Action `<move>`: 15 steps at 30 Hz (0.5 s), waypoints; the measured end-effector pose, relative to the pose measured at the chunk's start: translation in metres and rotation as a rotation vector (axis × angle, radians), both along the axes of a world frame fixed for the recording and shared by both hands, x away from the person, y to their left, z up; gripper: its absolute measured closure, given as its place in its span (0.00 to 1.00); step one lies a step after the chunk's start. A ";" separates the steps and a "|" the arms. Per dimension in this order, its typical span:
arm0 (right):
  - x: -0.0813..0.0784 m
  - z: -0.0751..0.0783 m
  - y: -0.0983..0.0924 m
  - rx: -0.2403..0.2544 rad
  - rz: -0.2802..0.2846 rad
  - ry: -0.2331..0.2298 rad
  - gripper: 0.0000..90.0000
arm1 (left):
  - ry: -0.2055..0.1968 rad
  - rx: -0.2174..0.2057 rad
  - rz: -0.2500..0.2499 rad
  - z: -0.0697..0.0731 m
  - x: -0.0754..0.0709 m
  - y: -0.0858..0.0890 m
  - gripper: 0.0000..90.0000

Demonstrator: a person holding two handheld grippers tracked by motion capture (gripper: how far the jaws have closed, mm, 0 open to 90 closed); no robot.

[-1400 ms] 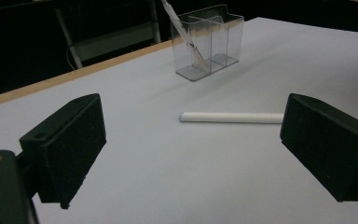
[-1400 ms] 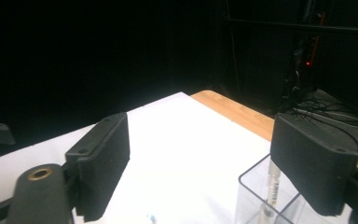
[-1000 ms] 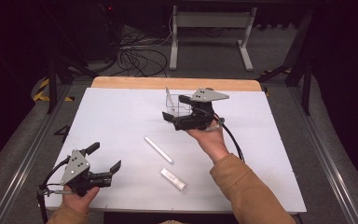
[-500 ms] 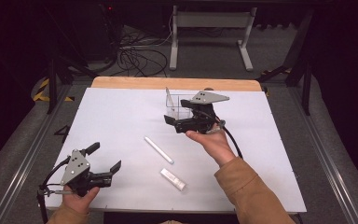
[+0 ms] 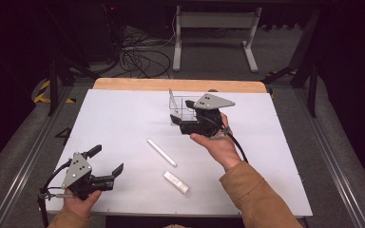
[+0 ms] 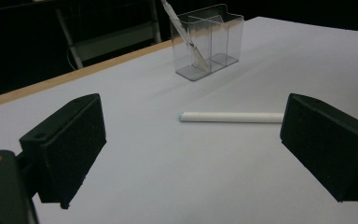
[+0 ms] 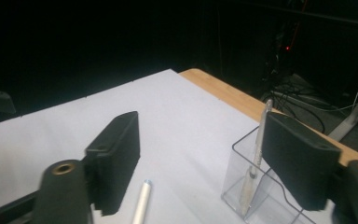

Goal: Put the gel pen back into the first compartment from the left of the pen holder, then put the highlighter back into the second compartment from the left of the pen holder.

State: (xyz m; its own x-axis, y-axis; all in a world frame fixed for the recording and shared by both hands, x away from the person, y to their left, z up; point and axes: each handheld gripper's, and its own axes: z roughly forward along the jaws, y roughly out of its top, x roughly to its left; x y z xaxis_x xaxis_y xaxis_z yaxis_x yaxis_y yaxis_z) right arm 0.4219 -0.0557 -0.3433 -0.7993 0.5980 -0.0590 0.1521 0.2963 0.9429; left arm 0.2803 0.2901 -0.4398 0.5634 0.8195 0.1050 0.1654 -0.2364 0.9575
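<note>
Right gripper [image 5: 186,119] at the holder [image 5: 183,111], frame center — jaws just closing, nothing gripped. Left gripper [image 5: 108,164] gapes, idle. Next, probably: white pen [image 5: 161,152] goes in.

Count on the tabletop [image 5: 123,118]: one clear holder [image 5: 180,110] with one pen [image 6: 186,35] inside; one white marker [image 5: 161,152] at centre; one small white tube [image 5: 176,183] at 6 o'clock.

High view: above, looks forward-down over whole table [image 5: 123,118]. Gripper views: low, close to tabletop. All share clear holder [image 5: 180,110], white pen [image 5: 161,152].
</note>
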 end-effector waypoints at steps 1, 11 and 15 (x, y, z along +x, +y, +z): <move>0.000 0.000 0.000 -0.008 0.005 0.011 0.35 | 0.000 0.002 0.002 0.000 0.000 0.000 0.08; 0.001 -0.005 0.011 -0.115 0.065 0.070 0.43 | -0.001 0.004 0.003 0.000 -0.001 0.000 0.08; 0.001 -0.008 0.016 -0.141 0.076 0.106 0.45 | -0.001 -0.001 0.003 0.000 -0.001 0.001 0.08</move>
